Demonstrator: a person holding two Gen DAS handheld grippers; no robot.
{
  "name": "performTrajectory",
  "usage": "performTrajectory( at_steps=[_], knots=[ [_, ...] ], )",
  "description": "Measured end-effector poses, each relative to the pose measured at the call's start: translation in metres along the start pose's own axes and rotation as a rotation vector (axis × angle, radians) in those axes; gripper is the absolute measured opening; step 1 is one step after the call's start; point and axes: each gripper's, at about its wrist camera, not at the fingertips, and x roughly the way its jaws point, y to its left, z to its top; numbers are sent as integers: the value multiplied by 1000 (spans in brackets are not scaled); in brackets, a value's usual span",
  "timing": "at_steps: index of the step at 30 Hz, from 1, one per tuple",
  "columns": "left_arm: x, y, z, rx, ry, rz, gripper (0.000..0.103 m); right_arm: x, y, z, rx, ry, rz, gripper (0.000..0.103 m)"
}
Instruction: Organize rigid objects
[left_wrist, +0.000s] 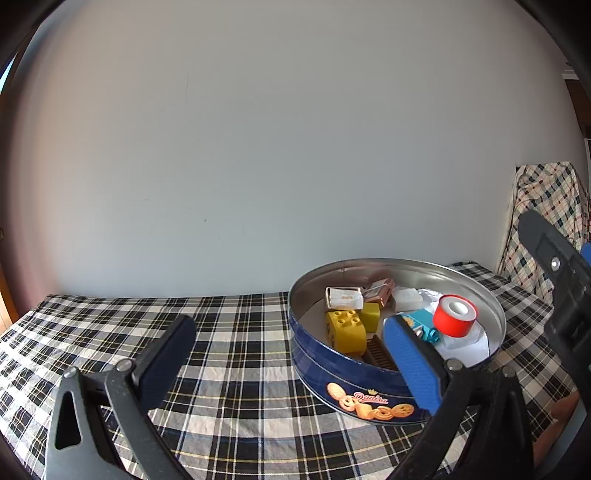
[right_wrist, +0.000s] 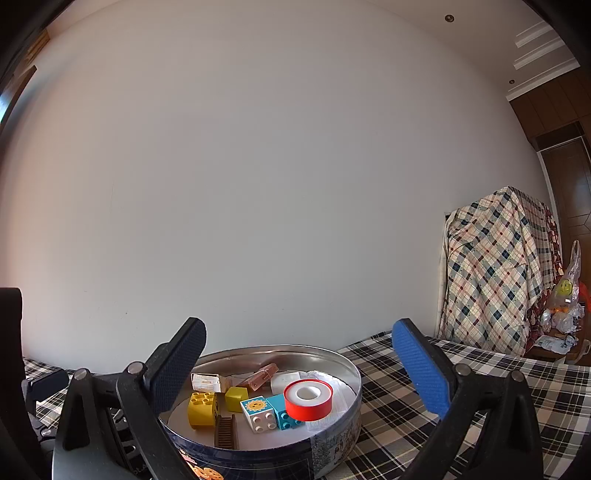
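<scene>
A round blue cookie tin (left_wrist: 369, 387) stands on the plaid tablecloth (left_wrist: 229, 332). Inside lie a red tape roll (left_wrist: 455, 315), yellow bricks (left_wrist: 345, 330), a turquoise brick (left_wrist: 421, 323), a brown comb (left_wrist: 380, 354) and small boxes (left_wrist: 343, 297). My left gripper (left_wrist: 291, 358) is open and empty, left of and near the tin. In the right wrist view the tin (right_wrist: 332, 443) sits below my right gripper (right_wrist: 299, 369), which is open and empty above it, with the red roll (right_wrist: 308, 399) and a sun-faced brick (right_wrist: 258, 413) showing.
A plain white wall rises right behind the table. Furniture draped in checked cloth (right_wrist: 495, 273) stands to the right, with a plastic bag of items (right_wrist: 565, 302) beside it. The right gripper's body (left_wrist: 565, 295) shows at the right edge of the left wrist view.
</scene>
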Motion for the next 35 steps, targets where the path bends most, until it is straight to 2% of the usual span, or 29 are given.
performTrajectory(
  at_steps=[22,28,35],
  knots=[
    [1,2,1,4,3,14,103,-5,0,0,11,-14,-17,102],
    [0,0,0,16,1,-22,103,-4,0,1,10,-12,-17,102],
    [2,-1,1,18,12,-24,103,-1,-2,-1,12,1,-29,102]
  ],
)
